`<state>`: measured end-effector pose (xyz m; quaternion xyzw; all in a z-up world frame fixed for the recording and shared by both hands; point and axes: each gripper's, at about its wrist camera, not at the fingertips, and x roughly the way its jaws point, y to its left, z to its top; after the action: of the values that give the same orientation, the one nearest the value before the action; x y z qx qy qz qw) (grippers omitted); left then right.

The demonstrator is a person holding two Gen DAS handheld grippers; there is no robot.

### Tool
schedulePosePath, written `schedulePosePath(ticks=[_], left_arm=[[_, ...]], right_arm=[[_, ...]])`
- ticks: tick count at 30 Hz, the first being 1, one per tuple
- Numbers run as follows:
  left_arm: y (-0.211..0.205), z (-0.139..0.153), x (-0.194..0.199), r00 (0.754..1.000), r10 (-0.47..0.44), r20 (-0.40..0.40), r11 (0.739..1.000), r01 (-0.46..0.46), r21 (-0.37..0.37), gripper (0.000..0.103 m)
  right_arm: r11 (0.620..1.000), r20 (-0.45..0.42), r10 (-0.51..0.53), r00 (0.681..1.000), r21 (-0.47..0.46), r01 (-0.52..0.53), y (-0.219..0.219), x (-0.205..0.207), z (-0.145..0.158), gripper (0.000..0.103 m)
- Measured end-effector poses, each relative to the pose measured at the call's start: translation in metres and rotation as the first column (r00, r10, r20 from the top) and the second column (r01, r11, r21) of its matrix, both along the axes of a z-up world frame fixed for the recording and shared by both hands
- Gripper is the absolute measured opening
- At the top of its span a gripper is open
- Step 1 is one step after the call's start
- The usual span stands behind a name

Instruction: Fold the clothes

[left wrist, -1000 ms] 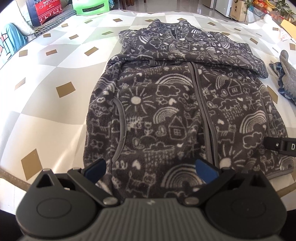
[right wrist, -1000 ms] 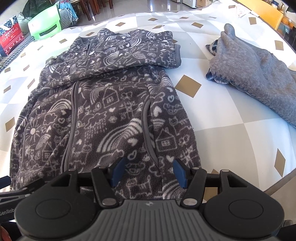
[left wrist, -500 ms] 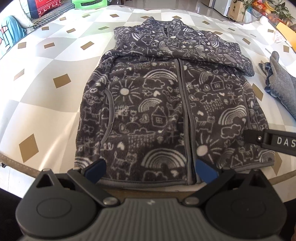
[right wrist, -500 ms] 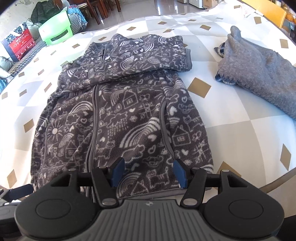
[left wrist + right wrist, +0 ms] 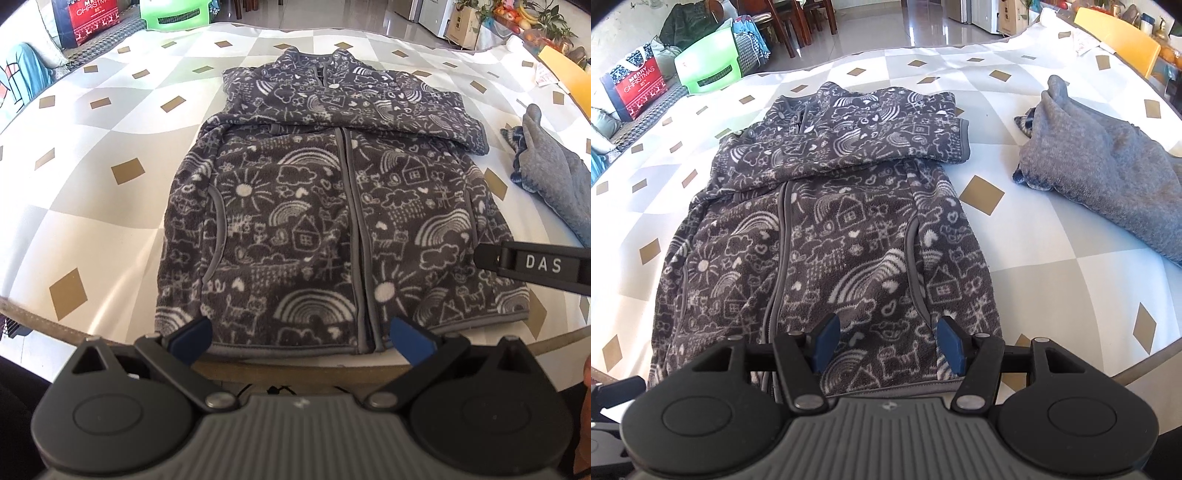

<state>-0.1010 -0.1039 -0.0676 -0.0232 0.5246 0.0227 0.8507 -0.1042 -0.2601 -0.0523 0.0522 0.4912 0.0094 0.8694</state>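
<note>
Fleece jackets [image 5: 332,221]: one, patterned
Grey garments [image 5: 1108,177]: one, crumpled
Grippers: two, left [image 5: 301,339] and right [image 5: 884,345]
Green stools [image 5: 707,64]: one
Christmas bags [image 5: 635,86]: one
Yellow chairs [image 5: 1117,37]: one

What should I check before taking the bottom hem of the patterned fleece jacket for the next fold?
1. Sleeves folded in across the patterned fleece jacket: ok.
2. Bottom hem lies flat near the table edge: ok.
3. Left hand-held gripper open and empty: ok.
4. Right hand-held gripper open and empty: ok.
5. Grey garment lies apart from the jacket: ok.
6. Zipper closed all the way up: cannot tell, the folded sleeve covers the top.
</note>
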Motion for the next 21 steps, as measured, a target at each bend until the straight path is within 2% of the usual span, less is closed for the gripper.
schedulePosePath(ticks=[5,21], left_arm=[[-0.001,0.01,-0.002,0.999,-0.004,0.037,1.0,0.003,0.026,0.103],[-0.002,0.018,-0.01,0.999,-0.005,0.047,1.0,0.004,0.024,0.103]], right_arm=[[1.0,0.014,0.007,1.0,-0.005,-0.007,0.001,-0.001,0.002,0.057],[1.0,0.029,0.029,0.999,-0.002,-0.029,0.006,-0.005,0.006,0.057]])
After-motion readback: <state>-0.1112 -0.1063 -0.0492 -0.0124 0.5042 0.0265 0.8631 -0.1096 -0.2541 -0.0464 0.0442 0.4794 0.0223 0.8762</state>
